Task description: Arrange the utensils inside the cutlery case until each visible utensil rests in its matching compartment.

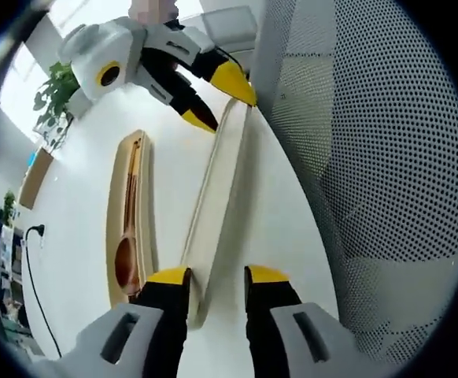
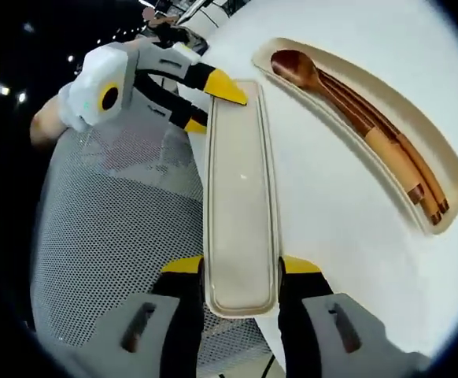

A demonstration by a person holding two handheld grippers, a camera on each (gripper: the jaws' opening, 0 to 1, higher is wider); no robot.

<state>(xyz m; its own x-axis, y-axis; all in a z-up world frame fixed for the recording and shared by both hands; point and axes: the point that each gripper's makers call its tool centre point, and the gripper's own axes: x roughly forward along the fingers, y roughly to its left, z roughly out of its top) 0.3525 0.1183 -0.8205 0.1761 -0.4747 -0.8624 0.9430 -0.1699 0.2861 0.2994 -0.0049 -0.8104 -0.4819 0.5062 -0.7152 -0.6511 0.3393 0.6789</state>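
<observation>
A long beige lid point(image 2: 241, 197) of the cutlery case is held above the white table point(image 2: 331, 220). My right gripper point(image 2: 242, 266) is shut on its near end, one finger on each long edge. In the left gripper view the lid point(image 1: 217, 197) runs edge-on away from me, and the right gripper point(image 1: 216, 101) grips its far end. My left gripper point(image 1: 218, 275) straddles the other end; its left finger touches the lid and a gap shows at the right finger. The case base point(image 2: 441, 169) lies beside the lid, holding a wooden spoon point(image 2: 296, 67) and chopsticks point(image 2: 402, 161).
A grey mesh chair back point(image 1: 371, 157) stands close along the table edge, right beside the lid; it is the same chair back point(image 2: 111, 213) seen in the right gripper view. A plant point(image 1: 56, 90) and a black cable point(image 1: 36, 276) are at the table's far side.
</observation>
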